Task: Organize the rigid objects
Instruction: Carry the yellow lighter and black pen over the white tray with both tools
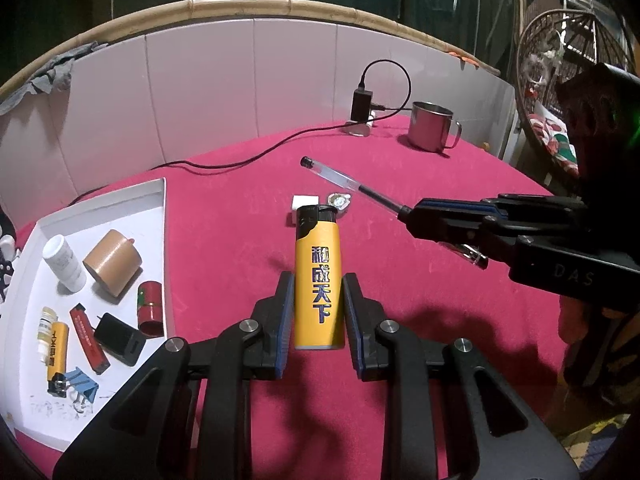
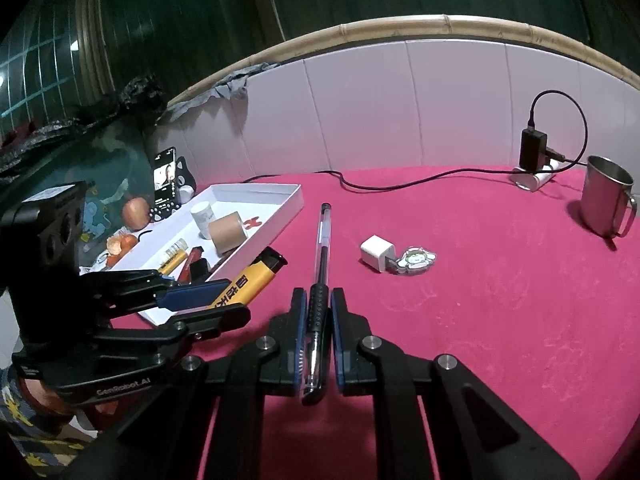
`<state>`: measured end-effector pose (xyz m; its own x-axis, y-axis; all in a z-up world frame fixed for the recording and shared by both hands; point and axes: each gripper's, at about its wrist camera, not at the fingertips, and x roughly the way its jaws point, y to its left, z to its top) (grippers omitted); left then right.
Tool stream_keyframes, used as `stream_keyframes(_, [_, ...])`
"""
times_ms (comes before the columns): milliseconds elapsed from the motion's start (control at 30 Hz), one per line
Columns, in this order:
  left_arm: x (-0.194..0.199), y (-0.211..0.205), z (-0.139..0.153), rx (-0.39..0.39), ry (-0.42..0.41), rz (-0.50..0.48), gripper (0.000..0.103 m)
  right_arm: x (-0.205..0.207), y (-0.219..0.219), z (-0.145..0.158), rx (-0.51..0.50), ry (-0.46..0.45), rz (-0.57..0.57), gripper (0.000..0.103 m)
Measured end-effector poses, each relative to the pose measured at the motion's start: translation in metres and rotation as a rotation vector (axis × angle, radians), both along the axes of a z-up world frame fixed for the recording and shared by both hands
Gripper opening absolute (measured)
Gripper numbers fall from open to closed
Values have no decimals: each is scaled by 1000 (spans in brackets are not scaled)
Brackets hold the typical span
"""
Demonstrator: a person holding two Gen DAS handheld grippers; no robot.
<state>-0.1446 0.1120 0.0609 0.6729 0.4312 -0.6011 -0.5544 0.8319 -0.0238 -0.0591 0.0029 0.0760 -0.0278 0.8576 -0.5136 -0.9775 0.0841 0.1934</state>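
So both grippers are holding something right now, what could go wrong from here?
1. The left gripper grips only the lower half of the yellow lighter; it might pivot or slip.
2. The right gripper holds the pen near one end, so its long free end could snag the white tray wall.
3. Both grippers are close and could collide.

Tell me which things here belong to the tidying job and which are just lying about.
Job:
- yellow lighter, held by left tool
- pen, held by right tool
- white tray
- white charger cube
- keychain charm

Lying about:
- steel mug
- black adapter and cable
- phone
- onion
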Motion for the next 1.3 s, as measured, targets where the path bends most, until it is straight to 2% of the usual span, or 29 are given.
stream_keyframes(333, [-12,4,7,2,-37,19,23,-7,5,5,-1,-8,19,10])
stream_keyframes(767, [-40,19,20,-4,-99,92,23,-16,12,17,4,-25,40,10])
stream_keyframes(1300, [-86,46,35,-7,-189,207,23,-51,42,48,38,-113,124,10])
